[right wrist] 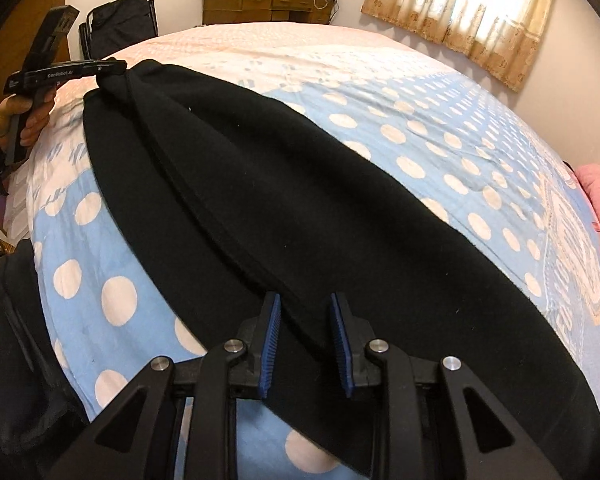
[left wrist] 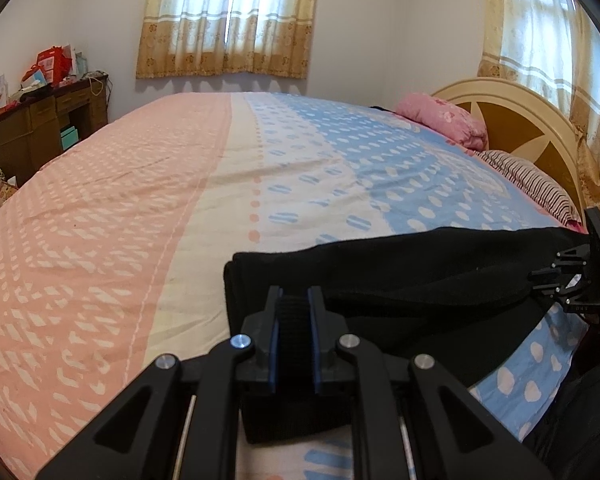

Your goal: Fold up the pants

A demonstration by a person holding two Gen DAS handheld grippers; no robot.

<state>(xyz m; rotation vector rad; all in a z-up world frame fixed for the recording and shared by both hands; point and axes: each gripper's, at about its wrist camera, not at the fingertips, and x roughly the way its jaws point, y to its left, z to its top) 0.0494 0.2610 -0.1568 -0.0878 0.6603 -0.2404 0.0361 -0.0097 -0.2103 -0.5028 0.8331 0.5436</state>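
Observation:
Black pants [right wrist: 280,208] lie stretched along the near side of the bed, over the blue dotted part of the sheet. My left gripper [left wrist: 296,300] is shut on one end of the pants [left wrist: 400,272], with black cloth pinched between its blue pads. It also shows in the right wrist view [right wrist: 100,70], held in a hand at the far end of the pants. My right gripper [right wrist: 306,308] stands open over the other end, its blue pads [right wrist: 272,332] apart with cloth lying between them. It shows at the right edge of the left wrist view [left wrist: 540,276].
The bed [left wrist: 140,184] has a pink, cream and blue patterned sheet. A pink pillow [left wrist: 444,120] and a striped pillow [left wrist: 532,184] lie by the headboard [left wrist: 516,120]. A wooden desk [left wrist: 40,120] with clutter stands beyond the bed's foot. A dark chair [right wrist: 120,24] stands by the wall.

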